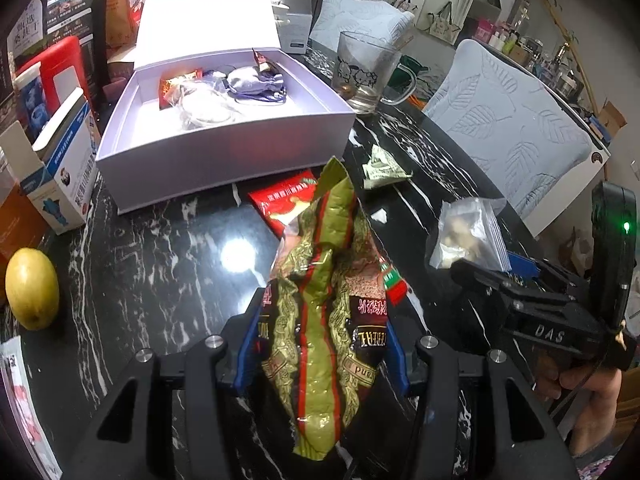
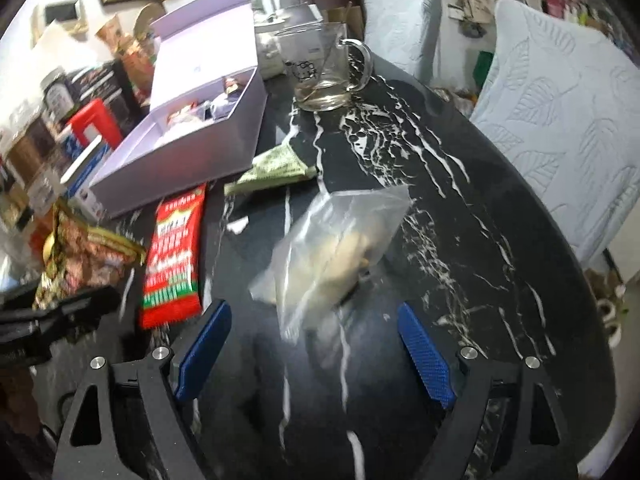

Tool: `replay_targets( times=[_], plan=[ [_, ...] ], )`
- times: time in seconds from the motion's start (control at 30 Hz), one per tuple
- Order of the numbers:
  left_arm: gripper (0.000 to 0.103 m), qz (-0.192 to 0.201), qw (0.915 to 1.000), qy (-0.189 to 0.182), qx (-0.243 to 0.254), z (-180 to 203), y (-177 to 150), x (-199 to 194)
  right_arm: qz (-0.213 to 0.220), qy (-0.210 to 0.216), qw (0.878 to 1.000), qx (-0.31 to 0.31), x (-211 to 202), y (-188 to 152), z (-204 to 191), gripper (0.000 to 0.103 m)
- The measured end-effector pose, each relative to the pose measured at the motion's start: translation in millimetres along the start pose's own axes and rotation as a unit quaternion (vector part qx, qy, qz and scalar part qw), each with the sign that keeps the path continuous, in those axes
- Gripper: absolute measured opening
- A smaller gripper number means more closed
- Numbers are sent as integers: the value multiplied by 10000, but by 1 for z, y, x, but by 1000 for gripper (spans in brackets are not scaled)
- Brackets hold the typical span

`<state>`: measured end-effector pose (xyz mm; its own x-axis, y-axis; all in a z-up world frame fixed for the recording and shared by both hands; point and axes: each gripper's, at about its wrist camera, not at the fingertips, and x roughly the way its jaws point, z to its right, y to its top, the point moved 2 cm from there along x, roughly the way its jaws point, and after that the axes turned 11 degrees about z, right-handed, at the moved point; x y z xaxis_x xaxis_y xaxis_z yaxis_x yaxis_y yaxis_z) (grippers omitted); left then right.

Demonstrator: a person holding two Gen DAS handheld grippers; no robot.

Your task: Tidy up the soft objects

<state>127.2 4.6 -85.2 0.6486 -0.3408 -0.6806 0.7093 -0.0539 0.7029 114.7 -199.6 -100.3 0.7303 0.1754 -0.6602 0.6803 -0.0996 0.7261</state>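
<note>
My left gripper point(image 1: 320, 344) is shut on a green and brown snack bag point(image 1: 324, 280) and holds it above the black marble table point(image 1: 160, 248). The bag also shows at the left of the right wrist view point(image 2: 86, 256). My right gripper point(image 2: 314, 320) is open, with a clear zip bag of pale pieces point(image 2: 336, 252) lying on the table just ahead of its fingers; this zip bag also shows in the left wrist view point(image 1: 468, 232). An open white box point(image 1: 224, 120) holds a grey pouch point(image 1: 256, 82) and other packets. A red packet point(image 2: 174, 256) and a folded green sachet point(image 2: 276, 168) lie on the table.
A glass mug point(image 1: 366, 76) stands right of the box. A yellow-green fruit point(image 1: 32, 288) lies at the left, beside a blue and white carton point(image 1: 60, 176) and a red container point(image 1: 60, 72). Two padded chairs point(image 1: 516, 120) line the table's far edge.
</note>
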Motion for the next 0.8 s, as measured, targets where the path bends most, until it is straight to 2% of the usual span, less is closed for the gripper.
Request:
replay_targets(
  times=[0.1,0.27,0.3,0.33,0.43,0.53,0.8],
  plan=[
    [51,-1,10000,13,-19,-4,3,3,70,6,9999,119,6,8,-1,86],
    [51,-42,10000,40,-52,-8,6,9,105,-228,9997,-43,18,17,-6,85],
    [51,-51,10000,33,-62,-9,7,10,89,-267,9996,-42,20,18,-6,78],
    [51,-55,10000,29,-72,-9,7,10,75,-272,9996,-35,22,18,-6,58],
    [51,-47,10000,54,-67,-10,9,10,77,-337,9990,-276,24,20,-9,43],
    [51,-52,9999,52,-74,-11,9,11,101,-271,9991,-313,23,20,-10,39],
    [51,-21,10000,-6,-13,-6,9,7,203,-93,9996,-179,13,19,-6,37]
  ],
)
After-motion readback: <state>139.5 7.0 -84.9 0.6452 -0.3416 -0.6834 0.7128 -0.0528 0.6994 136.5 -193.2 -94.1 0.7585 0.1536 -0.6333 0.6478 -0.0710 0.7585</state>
